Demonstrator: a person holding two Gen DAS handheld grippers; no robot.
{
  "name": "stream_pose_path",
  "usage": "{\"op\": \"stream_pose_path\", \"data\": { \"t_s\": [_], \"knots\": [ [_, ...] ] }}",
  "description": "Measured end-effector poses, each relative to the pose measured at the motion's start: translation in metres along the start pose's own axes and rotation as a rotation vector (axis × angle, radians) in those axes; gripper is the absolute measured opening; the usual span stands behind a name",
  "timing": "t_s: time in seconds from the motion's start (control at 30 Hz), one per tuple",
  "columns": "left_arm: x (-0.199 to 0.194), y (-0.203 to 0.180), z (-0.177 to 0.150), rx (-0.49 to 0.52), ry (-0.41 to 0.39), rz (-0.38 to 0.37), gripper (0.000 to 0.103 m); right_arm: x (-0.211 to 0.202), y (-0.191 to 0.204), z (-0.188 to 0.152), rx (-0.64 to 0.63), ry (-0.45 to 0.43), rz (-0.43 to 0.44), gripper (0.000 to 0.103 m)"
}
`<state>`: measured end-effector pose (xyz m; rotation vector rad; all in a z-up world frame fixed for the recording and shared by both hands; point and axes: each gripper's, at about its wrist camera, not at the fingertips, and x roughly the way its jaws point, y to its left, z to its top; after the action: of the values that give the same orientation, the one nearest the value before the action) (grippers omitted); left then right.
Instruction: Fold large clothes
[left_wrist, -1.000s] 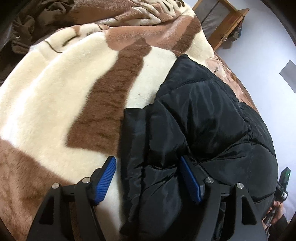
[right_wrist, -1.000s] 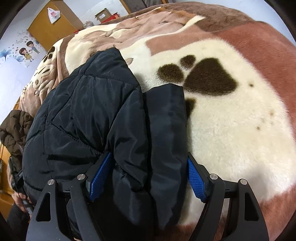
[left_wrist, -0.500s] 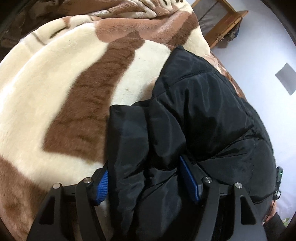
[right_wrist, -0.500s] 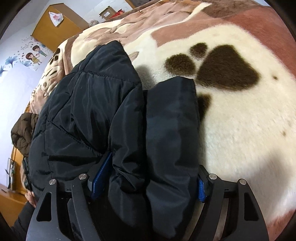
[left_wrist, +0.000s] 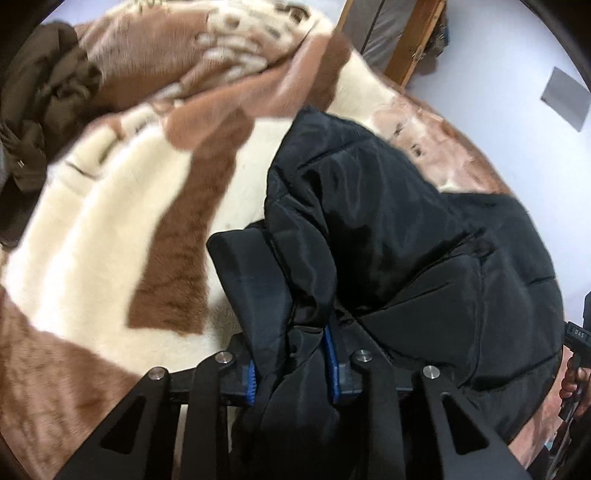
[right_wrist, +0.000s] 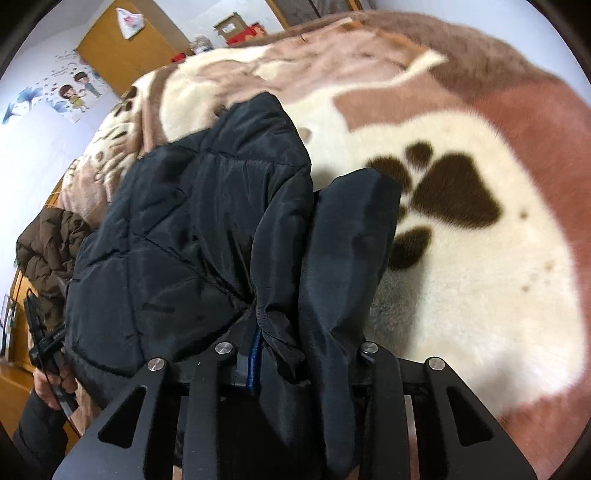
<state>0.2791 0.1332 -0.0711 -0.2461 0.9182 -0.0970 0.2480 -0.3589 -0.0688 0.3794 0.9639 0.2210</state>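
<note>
A black puffer jacket (left_wrist: 388, 229) lies on a cream and brown plush blanket (left_wrist: 96, 221); it also shows in the right wrist view (right_wrist: 207, 221). My left gripper (left_wrist: 291, 363) is shut on the jacket's near left edge, with black fabric bunched between the blue pads. My right gripper (right_wrist: 295, 354) is shut on the jacket's near right edge; the fabric hides most of its pads. Both held edges are lifted a little off the blanket (right_wrist: 480, 295).
A dark brown garment (left_wrist: 40, 99) lies at the blanket's far left. A brown puffy coat (right_wrist: 48, 243) sits left of the jacket in the right wrist view. A wooden frame (left_wrist: 413, 40) and an orange door (right_wrist: 125, 48) stand beyond the bed.
Both grippers have closed from open onto the jacket's near edge. The held edges have lifted and both views have tilted up, showing more of the far blanket and room.
</note>
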Motion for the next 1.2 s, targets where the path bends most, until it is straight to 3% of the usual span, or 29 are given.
{"op": "stream_pose_path", "data": {
  "t_s": [0.23, 0.53, 0.73, 0.97, 1.1, 1.2],
  "knots": [
    [-0.071, -0.009, -0.027, 0.024, -0.054, -0.040, 0.028, -0.052, 0.012, -0.029, -0.022, -0.025, 0.021, 0.029],
    [-0.109, 0.002, -0.045, 0.012, -0.069, -0.041, 0.028, -0.073, 0.033, -0.064, -0.028, -0.013, 0.051, 0.029],
    [-0.137, 0.034, -0.041, 0.000, -0.106, 0.000, 0.028, -0.057, 0.075, -0.060, -0.051, -0.015, 0.109, 0.029],
    [-0.155, 0.083, -0.004, -0.024, -0.180, 0.028, 0.028, -0.028, 0.120, -0.028, -0.067, -0.041, 0.173, 0.029],
    [-0.144, 0.110, 0.015, -0.037, -0.194, 0.032, 0.028, 0.001, 0.133, -0.021, -0.083, -0.019, 0.171, 0.030],
    [-0.111, 0.130, 0.011, -0.067, -0.148, 0.056, 0.031, 0.035, 0.124, -0.034, -0.054, 0.046, 0.151, 0.033]
  ]
}}
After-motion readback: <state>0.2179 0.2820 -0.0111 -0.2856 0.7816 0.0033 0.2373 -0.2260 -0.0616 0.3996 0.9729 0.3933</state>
